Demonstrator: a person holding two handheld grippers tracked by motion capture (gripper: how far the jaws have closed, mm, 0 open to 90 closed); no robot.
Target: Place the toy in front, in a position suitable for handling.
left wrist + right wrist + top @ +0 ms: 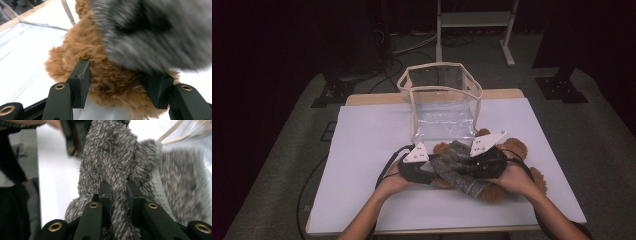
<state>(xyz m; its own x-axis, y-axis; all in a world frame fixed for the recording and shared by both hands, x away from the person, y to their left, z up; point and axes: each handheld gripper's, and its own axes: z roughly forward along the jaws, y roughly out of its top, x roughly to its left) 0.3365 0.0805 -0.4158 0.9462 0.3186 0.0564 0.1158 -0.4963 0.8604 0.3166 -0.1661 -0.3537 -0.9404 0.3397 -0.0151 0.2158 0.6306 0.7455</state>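
Left gripper (117,86): jaws spread wide, set around a brown plush toy (100,75), inner faces touching fur on both sides, not pressed in. Right gripper (119,195): jaws nearly together, pinching a fold of grey fuzzy fabric (120,165) that runs up between them.

From the high view: left gripper (428,169) and right gripper (472,160) close together near the front edge of the worktop (362,150), roughly at its middle, pointing inward toward each other. Grey fuzzy fabric (457,162) draped over the brown plush toy (517,147), brown fur showing around it on the right side and at the near side. Left hand (399,182) and right hand (517,180) gripping from below, forearms entering from the bottom edge and angling inward. Pale three-cornered plate on top of each gripper; black cables looping off the left one across the worktop.

Just behind the toy, toward the far edge at the middle: a clear plastic bag (442,102) with cream trim, standing upright, mouth open.

White sheet over a wooden table, wood strip visible along the far edge. Grey carpet below, dark surroundings, a white metal stand (474,25) beyond the table, cables on the floor.
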